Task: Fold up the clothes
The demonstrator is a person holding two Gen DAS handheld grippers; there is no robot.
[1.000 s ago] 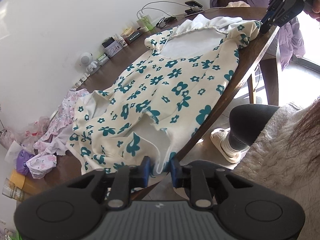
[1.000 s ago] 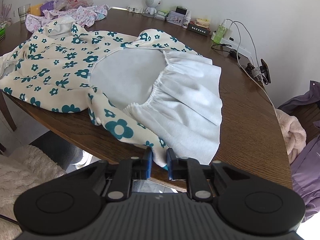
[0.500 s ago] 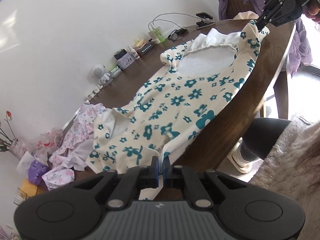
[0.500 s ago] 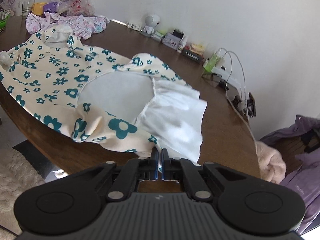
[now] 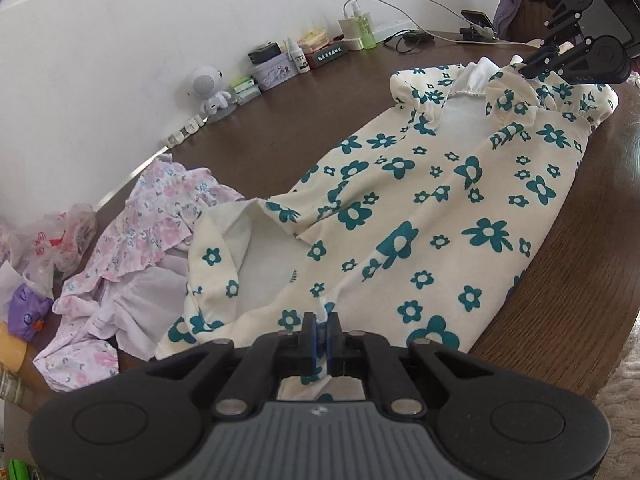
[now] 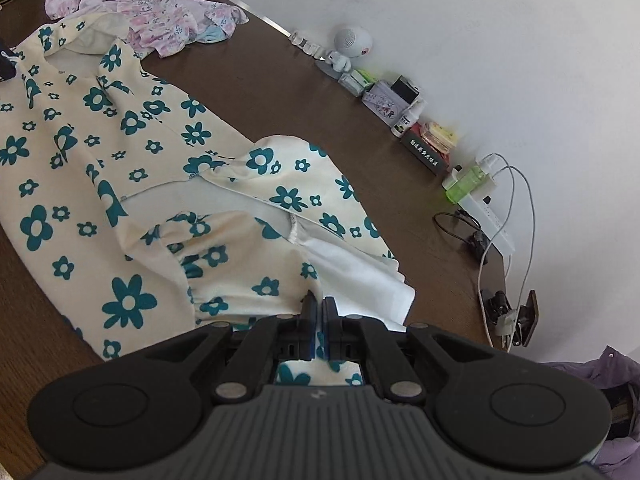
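Both grippers pinch the floral dress (image 5: 420, 216), spread across the brown surface (image 5: 304, 128). The left gripper (image 5: 321, 330) has its jaws clamped on one edge; the right gripper (image 6: 319, 322) has its jaws clamped on the other end.

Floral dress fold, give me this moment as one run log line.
step: folding floral dress | left gripper: shut on dress edge | right gripper: shut on dress edge | surface: wooden table

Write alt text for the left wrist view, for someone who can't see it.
The left gripper, shut, pinches the near edge of a cream dress with teal flowers spread on a dark wooden table. At the dress's far end the right gripper holds its other edge. A pink floral garment lies crumpled to the left.
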